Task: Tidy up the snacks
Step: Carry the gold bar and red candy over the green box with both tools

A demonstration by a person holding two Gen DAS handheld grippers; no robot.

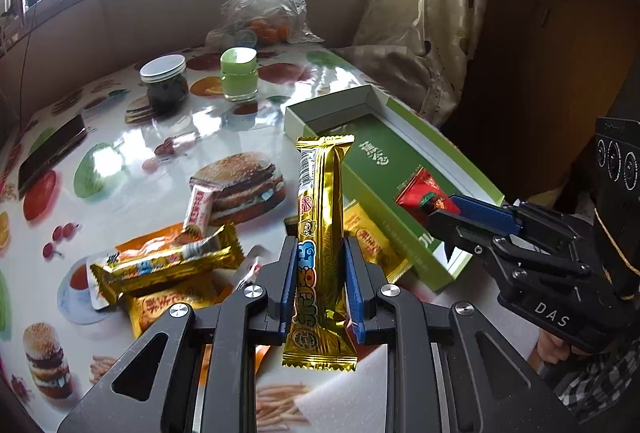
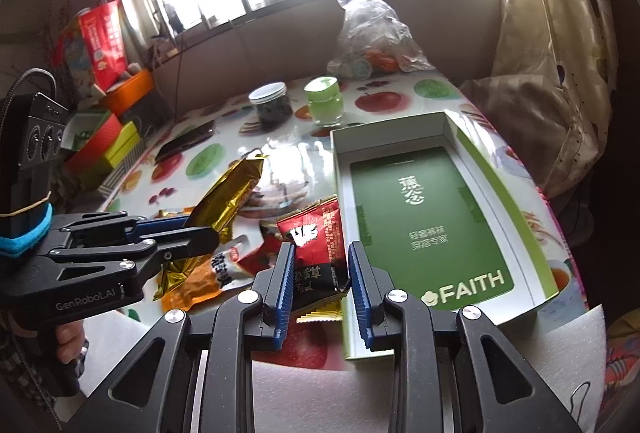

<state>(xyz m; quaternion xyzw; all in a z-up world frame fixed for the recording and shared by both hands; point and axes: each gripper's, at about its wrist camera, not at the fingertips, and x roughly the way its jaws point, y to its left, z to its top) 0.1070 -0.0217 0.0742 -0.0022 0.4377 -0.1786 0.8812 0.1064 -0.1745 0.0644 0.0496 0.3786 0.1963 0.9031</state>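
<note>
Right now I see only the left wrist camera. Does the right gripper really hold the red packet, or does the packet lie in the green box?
Observer: It is held. In the right wrist view the right gripper is closed on the red packet, at its black lower end.
Operator: Is any snack already in the box?
Observer: No. The floor of the green box is bare down to the printed word FAITH at its near end.
Operator: Does anything lie below the right gripper?
Observer: Yes, a small gold-edged packet lies on the table, close beside the box's left wall.
</note>
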